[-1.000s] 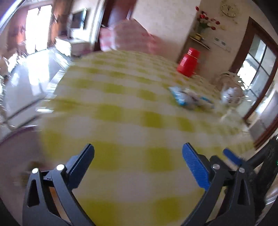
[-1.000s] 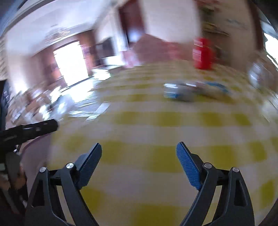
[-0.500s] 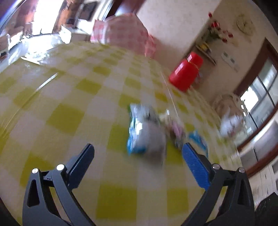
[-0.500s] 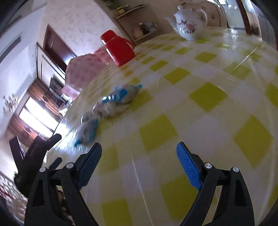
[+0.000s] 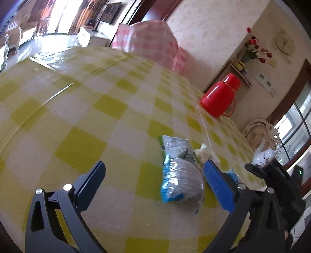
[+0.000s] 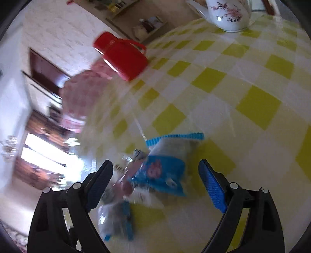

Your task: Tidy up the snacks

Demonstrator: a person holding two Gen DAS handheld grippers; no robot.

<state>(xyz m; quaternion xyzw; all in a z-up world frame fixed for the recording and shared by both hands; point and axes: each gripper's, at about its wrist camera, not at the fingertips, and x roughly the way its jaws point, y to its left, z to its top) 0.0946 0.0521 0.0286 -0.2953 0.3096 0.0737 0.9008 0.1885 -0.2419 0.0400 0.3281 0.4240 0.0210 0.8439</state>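
Several snack packets lie in a small heap on a yellow-and-white checked tablecloth [image 5: 81, 144]. In the left wrist view a grey packet with blue edges [image 5: 180, 181] lies between my open left gripper's [image 5: 155, 184] fingers, close to the right finger, with a pale packet [image 5: 204, 153] behind it. In the right wrist view a blue-and-white packet [image 6: 165, 167] lies between the open fingers of my right gripper [image 6: 157, 183], and a grey-blue packet [image 6: 116, 216] lies by the left finger. Both grippers are empty. The right gripper's body [image 5: 279, 179] shows at the right of the left wrist view.
A red thermos jug [image 5: 219, 97] stands at the table's far side, also in the right wrist view [image 6: 122, 56]. A white flowered teapot [image 6: 227, 13] stands at the far right. A pink checked chair [image 5: 149, 42] stands behind the table.
Both grippers have moved in close to the snack heap, so the packets now lie between their fingers. Both stay open.
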